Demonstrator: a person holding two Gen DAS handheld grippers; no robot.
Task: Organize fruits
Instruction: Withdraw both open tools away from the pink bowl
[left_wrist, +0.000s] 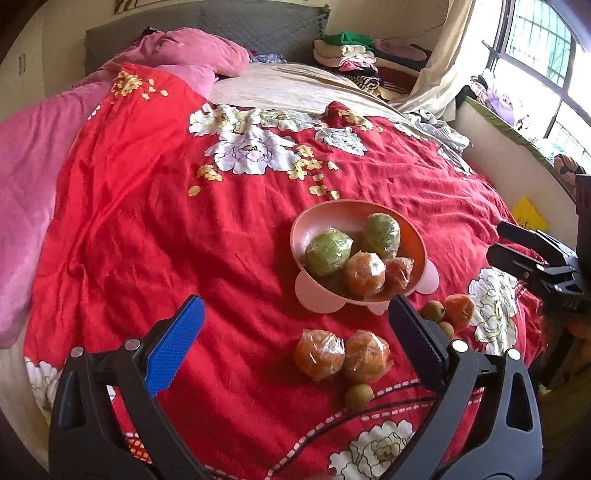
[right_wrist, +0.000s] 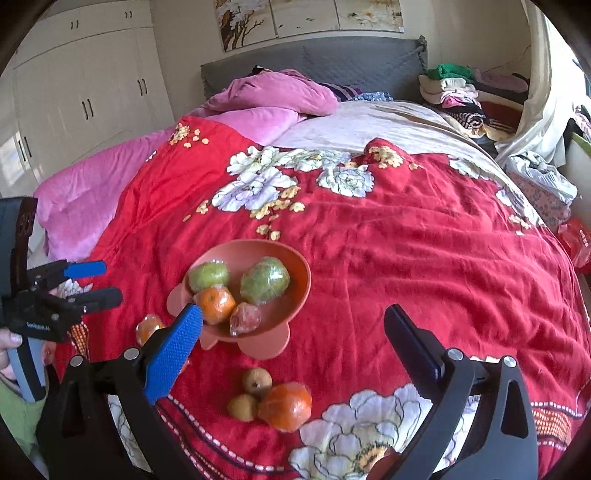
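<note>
A pink footed bowl (left_wrist: 332, 212) (right_wrist: 258, 245) stands on the red flowered bedspread (left_wrist: 184, 240). It holds two green wrapped fruits (right_wrist: 265, 280), a wrapped orange (right_wrist: 216, 304) and a red fruit (right_wrist: 245, 319). Two wrapped oranges (left_wrist: 319, 354) and a small brown fruit (left_wrist: 358, 396) lie loose below my open left gripper (left_wrist: 295, 301), which is empty. Another orange (right_wrist: 286, 406) with two small brown fruits (right_wrist: 257, 380) lies under my open right gripper (right_wrist: 291, 310), also empty. The right gripper (left_wrist: 496, 242) shows at the left view's right edge. The left gripper (right_wrist: 110, 281) shows at the right view's left edge.
A pink quilt (right_wrist: 92, 184) and pillow (right_wrist: 280, 92) lie at the bed's far left. Folded clothes (right_wrist: 458, 92) are stacked by the grey headboard (right_wrist: 332, 59). White wardrobes (right_wrist: 74, 92) stand left, a window (left_wrist: 543, 44) right. A hand (right_wrist: 7, 339) holds the left gripper.
</note>
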